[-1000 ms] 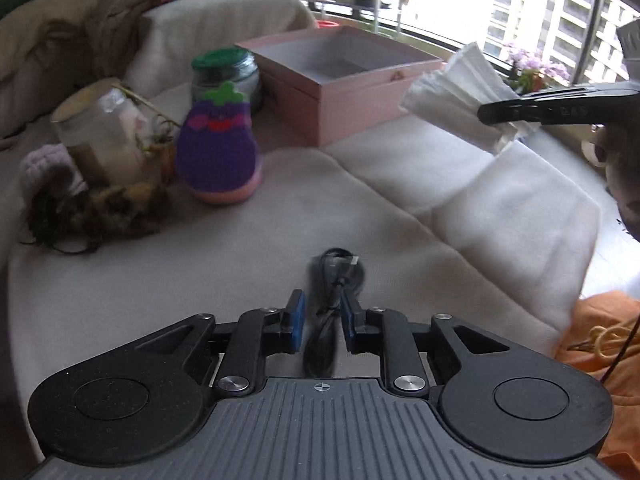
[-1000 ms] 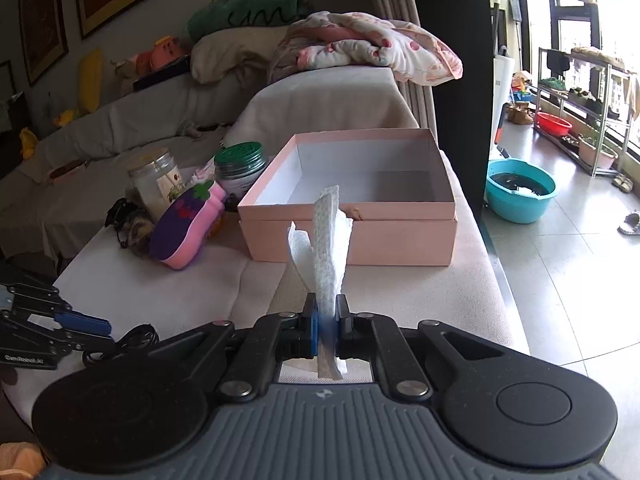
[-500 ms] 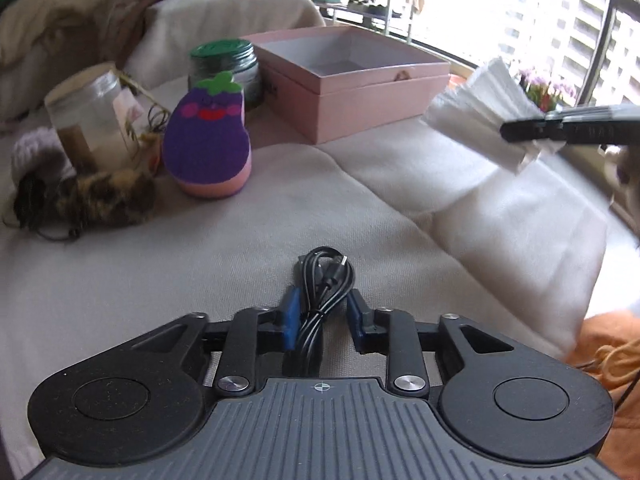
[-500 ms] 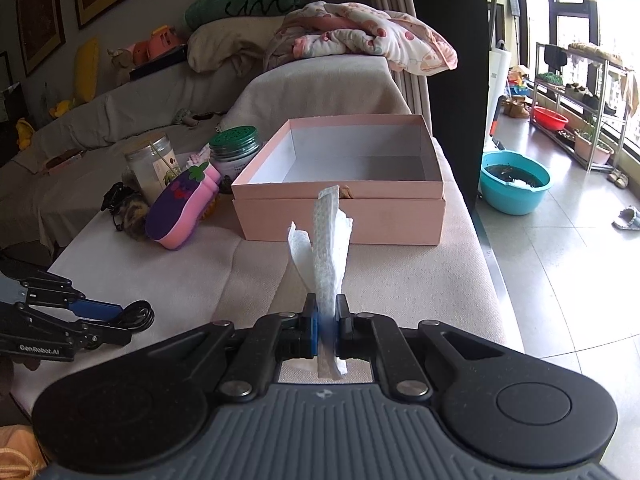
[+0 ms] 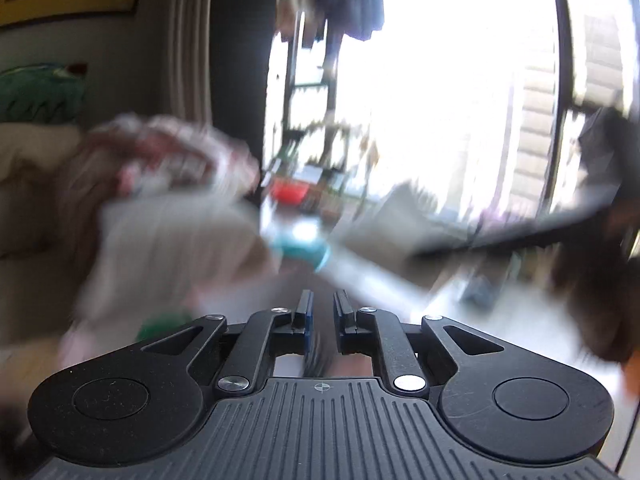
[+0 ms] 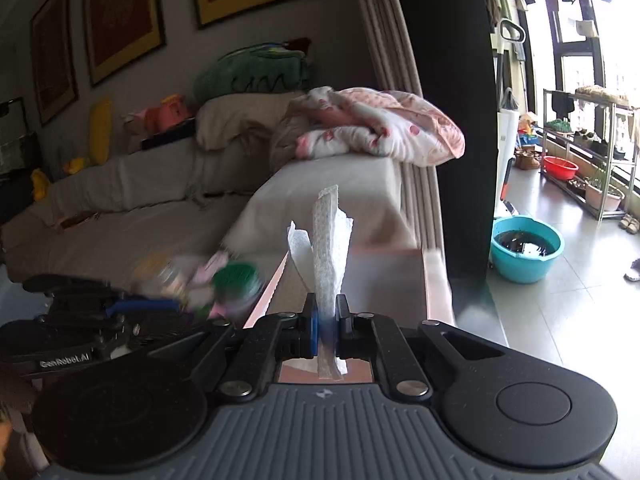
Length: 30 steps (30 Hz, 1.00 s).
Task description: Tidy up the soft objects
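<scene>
Item: we hold a white tissue (image 6: 329, 240) upright, pinched in the right hand-held gripper (image 6: 325, 322), above the near edge of the pink box (image 6: 434, 280); step in hand, carrying it over. Left hand-held gripper (image 5: 323, 312): view blurred, fingers slightly parted, contents indiscernible; next, we judge, lower and release inside the box.

- White paper tissue (image 6: 326, 256): crumpled and folded, textured surface, standing upright, pinched at its lower part between the right gripper (image 6: 323, 322) fingers; a smaller flap curls off to its left.
- Pink box (image 6: 434, 280): open-topped, blurred, directly beyond the tissue; only its rim and right wall are legible.
- Left wrist view: heavily motion-blurred; no soft object identifiable with certainty.
</scene>
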Each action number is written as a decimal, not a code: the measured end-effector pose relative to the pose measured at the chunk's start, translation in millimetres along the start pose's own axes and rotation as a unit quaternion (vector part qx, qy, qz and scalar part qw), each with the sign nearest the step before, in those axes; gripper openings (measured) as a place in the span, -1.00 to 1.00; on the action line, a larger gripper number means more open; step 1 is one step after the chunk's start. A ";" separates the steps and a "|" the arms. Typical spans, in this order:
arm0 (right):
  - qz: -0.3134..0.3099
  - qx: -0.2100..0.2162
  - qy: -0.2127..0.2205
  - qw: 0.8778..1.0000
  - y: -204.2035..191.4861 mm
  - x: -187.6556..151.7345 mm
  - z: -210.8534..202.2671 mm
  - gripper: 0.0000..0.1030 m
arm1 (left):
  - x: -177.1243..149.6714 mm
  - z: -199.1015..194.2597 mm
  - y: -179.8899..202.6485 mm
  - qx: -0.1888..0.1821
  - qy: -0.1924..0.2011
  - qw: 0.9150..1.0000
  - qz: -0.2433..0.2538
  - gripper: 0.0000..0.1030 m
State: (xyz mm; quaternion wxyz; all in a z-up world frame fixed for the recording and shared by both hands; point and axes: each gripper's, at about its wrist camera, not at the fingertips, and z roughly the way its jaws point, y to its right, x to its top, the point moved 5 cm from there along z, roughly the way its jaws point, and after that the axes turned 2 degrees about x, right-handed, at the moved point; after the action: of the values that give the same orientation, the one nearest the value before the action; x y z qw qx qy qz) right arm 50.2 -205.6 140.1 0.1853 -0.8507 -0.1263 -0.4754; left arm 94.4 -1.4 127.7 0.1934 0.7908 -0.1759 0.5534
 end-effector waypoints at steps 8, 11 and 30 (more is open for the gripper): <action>0.041 -0.029 -0.090 0.995 45.9 16.2 98.5 0.04 | -15.2 70.2 -56.8 0.021 -0.063 0.990 -0.125 -0.67; 0.015 -0.061 -0.091 0.994 42.8 2.8 102.4 0.13 | -27.6 35.4 -81.6 0.046 -0.054 0.988 -0.137 -0.67; -0.053 -0.005 -0.061 0.997 -183.8 -69.9 160.1 0.61 | -131.1 -139.7 -200.7 0.275 -0.073 0.936 -0.209 -0.67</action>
State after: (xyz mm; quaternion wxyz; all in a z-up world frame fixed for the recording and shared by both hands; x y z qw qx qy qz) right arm 64.3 26.8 39.5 0.1477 -0.8713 -0.1797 -0.4322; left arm 37.8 250.3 25.4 0.0663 0.8700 0.1390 0.4683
